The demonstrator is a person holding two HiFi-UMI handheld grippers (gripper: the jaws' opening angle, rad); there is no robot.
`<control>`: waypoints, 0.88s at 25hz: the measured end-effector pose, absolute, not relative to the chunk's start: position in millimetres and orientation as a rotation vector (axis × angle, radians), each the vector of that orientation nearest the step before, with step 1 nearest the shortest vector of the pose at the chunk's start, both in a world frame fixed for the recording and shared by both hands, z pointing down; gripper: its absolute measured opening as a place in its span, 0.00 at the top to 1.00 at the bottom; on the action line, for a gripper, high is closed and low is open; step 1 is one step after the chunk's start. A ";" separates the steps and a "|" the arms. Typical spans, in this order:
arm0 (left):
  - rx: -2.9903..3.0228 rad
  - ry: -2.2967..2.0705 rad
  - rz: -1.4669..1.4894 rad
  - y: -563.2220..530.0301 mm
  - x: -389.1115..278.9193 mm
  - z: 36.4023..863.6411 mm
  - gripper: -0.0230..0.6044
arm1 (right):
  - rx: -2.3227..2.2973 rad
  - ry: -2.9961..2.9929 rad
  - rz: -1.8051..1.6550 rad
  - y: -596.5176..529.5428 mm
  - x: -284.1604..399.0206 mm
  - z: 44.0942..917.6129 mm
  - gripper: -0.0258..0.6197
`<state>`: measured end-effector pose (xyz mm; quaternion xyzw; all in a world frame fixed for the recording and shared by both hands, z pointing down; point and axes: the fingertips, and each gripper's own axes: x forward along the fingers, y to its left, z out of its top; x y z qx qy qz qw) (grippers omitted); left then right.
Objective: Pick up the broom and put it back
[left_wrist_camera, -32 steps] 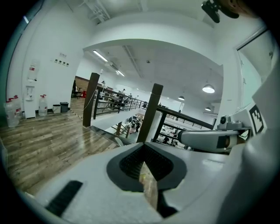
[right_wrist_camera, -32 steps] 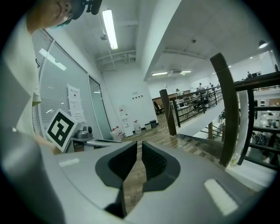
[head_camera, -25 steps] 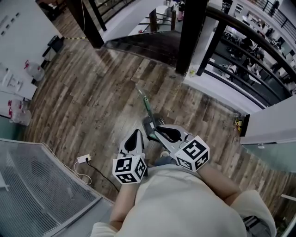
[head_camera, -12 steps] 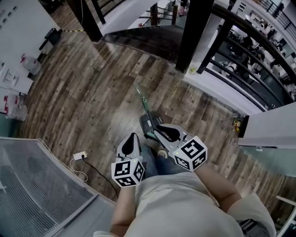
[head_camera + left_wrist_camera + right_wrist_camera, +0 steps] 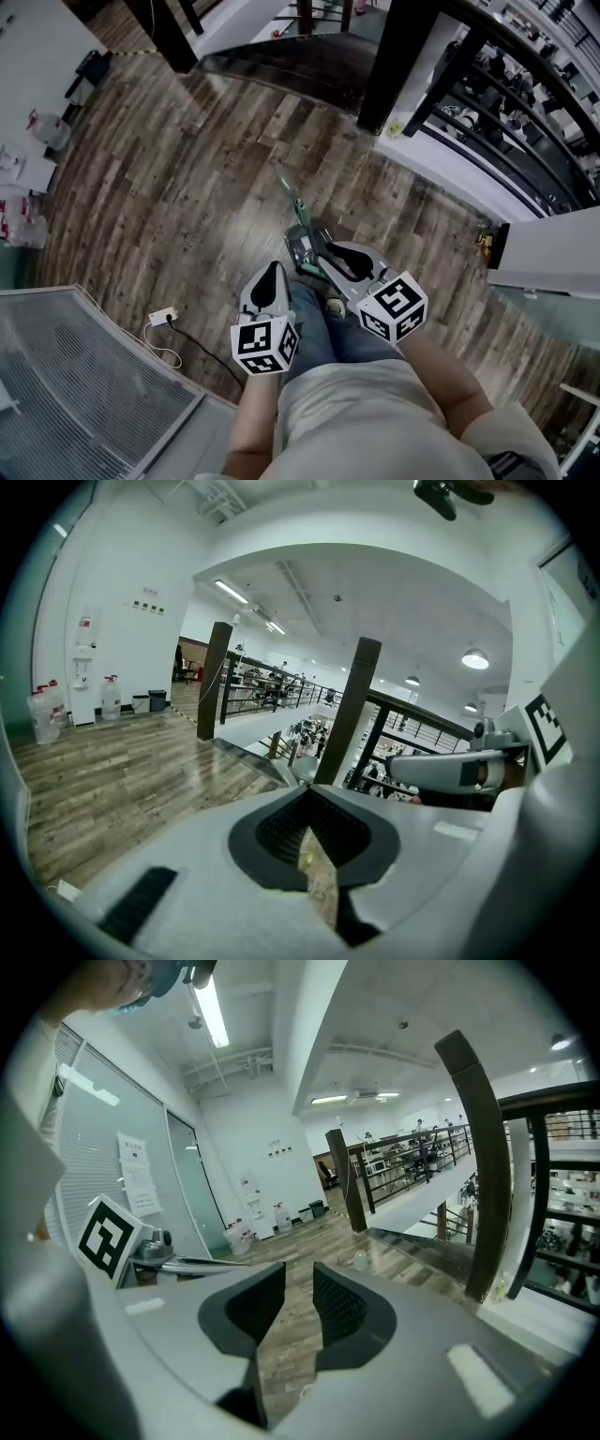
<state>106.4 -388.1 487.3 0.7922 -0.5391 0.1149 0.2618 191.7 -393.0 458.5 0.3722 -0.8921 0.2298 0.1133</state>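
The broom [image 5: 293,204] lies on the wooden floor just ahead of the person's feet. Its thin green handle points away and its dark head [image 5: 303,246] is nearest me. In the head view my right gripper [image 5: 330,253] hovers right beside the dark head. Its jaws are opening, and the right gripper view [image 5: 298,1297] shows only floor in the gap. My left gripper [image 5: 273,273] hangs to the left of the broom head, apart from it. In the left gripper view [image 5: 306,799] its pad tips meet with nothing between them.
A white power strip [image 5: 165,317] with its cable lies on the floor at left, next to a grey mesh panel [image 5: 75,394]. A dark pillar [image 5: 398,56], a stair opening [image 5: 291,70] and a railing [image 5: 525,89] stand beyond the broom. Water bottles [image 5: 45,128] stand far left.
Both grippers have sunk toward the floor and slid a little forward. The right gripper's jaws have parted. The broom has not moved.
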 end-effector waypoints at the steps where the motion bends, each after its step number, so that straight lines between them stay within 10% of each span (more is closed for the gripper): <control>1: 2.141 -1.456 0.312 -391.8 105.0 491.0 0.96 | 1.098 -2.608 0.672 -396.7 191.3 462.6 0.81; 22: 2.115 -1.313 0.416 -439.3 89.9 582.5 0.96 | 1.177 -2.396 0.717 -459.3 178.4 582.5 0.74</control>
